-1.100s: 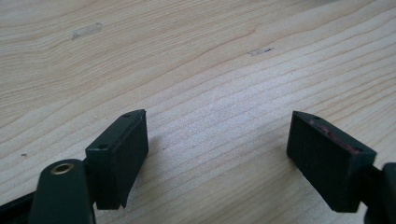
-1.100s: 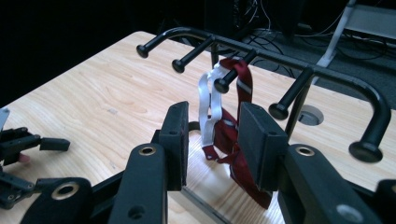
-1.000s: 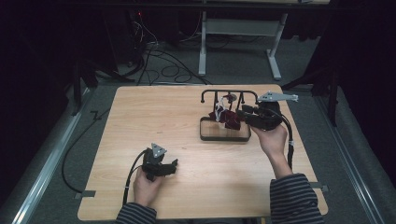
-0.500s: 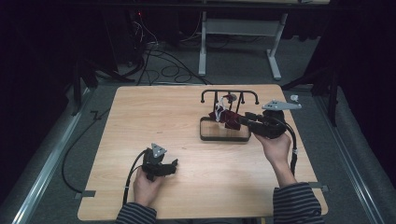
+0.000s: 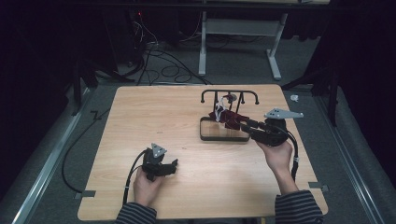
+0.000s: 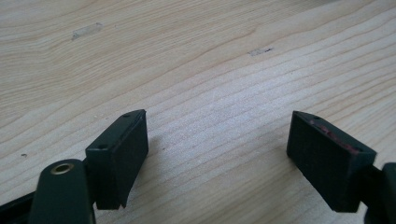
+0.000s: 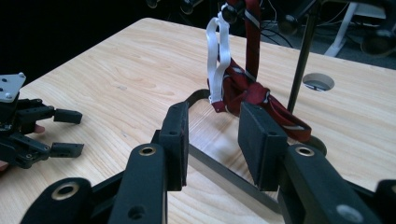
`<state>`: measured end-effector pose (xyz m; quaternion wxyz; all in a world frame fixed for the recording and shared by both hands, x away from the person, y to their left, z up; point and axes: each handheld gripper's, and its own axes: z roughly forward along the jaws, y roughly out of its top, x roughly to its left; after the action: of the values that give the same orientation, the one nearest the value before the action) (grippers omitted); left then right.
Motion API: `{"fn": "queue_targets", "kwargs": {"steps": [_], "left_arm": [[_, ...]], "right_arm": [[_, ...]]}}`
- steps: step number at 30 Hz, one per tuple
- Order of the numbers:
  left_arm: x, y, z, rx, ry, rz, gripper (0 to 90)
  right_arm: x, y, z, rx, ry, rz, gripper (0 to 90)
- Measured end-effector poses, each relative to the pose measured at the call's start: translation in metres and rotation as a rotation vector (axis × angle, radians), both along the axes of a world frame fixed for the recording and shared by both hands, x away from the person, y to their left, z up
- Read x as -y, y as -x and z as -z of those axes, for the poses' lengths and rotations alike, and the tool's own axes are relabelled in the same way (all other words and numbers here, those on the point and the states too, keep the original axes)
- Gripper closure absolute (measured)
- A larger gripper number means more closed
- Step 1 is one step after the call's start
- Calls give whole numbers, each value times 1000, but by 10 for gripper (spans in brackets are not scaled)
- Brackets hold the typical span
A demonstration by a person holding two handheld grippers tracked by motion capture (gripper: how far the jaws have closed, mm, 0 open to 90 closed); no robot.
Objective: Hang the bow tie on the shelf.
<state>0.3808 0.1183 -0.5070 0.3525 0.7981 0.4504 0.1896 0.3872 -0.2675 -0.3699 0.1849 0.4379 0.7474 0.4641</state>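
While our left gripper [image 5: 161, 165] rests with jaws apart near the counter's [image 5: 154, 116] front, our right gripper [image 7: 212, 140], jaws parted and empty, faces the red tie [image 7: 254, 91] hanging on the far-right rack [image 5: 229, 95]; nothing grasped yet.

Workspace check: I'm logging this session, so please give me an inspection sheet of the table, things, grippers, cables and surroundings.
Surface: wooden table, bare grain, one round hole.
Job's things: black rack with frame base; red tie and white strap hanging from it, the tie's end over the base.
Clutter: nothing seen.
Grippers: left gripper open, low over the table; right gripper open, empty, pointed at the tie.
Cables: one trails from each gripper; more on the floor.
Surroundings: dark room, white desk legs behind.
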Motion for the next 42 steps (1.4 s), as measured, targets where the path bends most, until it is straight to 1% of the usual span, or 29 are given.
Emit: {"fn": "queue_targets", "kwargs": {"steps": [3, 7, 13, 18, 21, 24, 33, 42], "left_arm": [[0, 0, 0, 0, 0, 0, 211], [0, 0, 0, 0, 0, 0, 210], [0, 0, 0, 0, 0, -1, 211], [0, 0, 0, 0, 0, -1, 211], [0, 0, 0, 0, 0, -1, 211], [0, 0, 0, 0, 0, -1, 211], [0, 0, 0, 0, 0, -2, 211], [0, 0, 0, 0, 0, -2, 211]], "right_arm": [[2, 3, 4, -4, -5, 3, 652], [2, 9, 12, -5, 7, 5, 651], [6, 15, 24, -16, -5, 13, 651], [8, 19, 34, -38, -19, 17, 649], [9, 21, 39, -42, -22, 17, 649], [12, 23, 45, -53, -34, 23, 648], [15, 28, 60, -82, -50, 33, 647], [14, 30, 78, -119, -70, 32, 645]]}}
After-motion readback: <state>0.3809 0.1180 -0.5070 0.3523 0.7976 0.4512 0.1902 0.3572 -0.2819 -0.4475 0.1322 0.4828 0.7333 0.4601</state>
